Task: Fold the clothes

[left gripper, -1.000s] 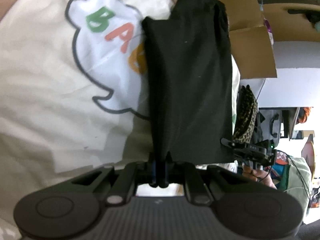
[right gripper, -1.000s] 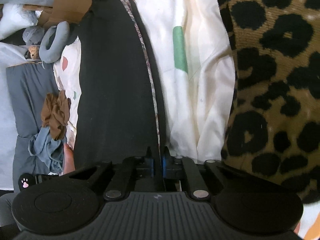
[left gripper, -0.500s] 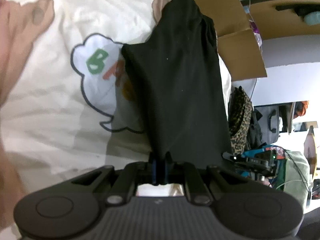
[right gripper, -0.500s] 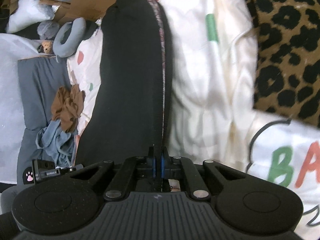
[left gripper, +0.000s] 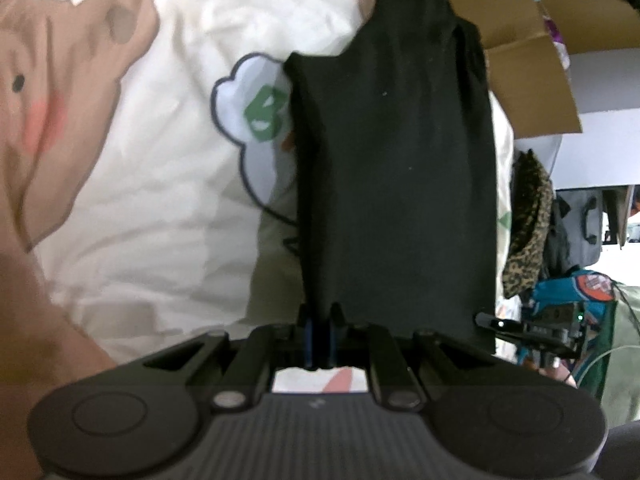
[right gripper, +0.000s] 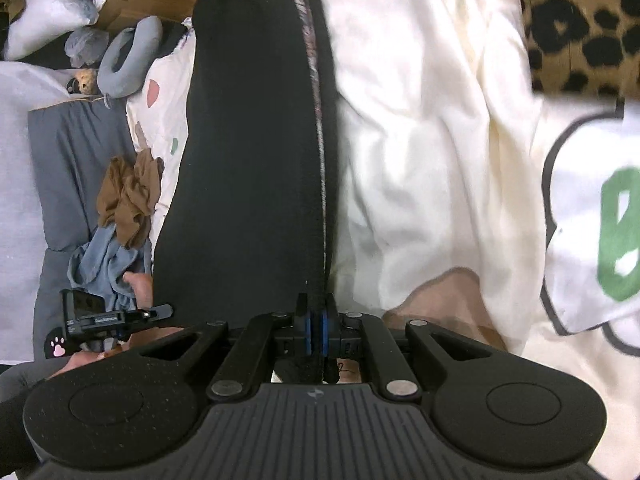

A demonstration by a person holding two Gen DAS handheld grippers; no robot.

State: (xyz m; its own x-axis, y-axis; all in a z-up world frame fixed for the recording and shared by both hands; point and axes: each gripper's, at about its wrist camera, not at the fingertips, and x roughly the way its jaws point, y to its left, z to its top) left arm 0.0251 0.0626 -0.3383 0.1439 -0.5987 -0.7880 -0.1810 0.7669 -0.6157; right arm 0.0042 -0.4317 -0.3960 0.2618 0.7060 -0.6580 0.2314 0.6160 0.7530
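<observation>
Both wrist views close, angled down; share black garment (left gripper: pixel 396 168) (right gripper: pixel 248 152), cream printed bedding (left gripper: pixel 160 200) (right gripper: pixel 432 160).

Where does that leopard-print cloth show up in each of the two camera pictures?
Left wrist view: leopard cloth at the right edge, mid-height, hanging beyond the black garment.
Right wrist view: leopard cloth in the top right corner.
Shared landmark: the green letter on the cream sheet.
</observation>
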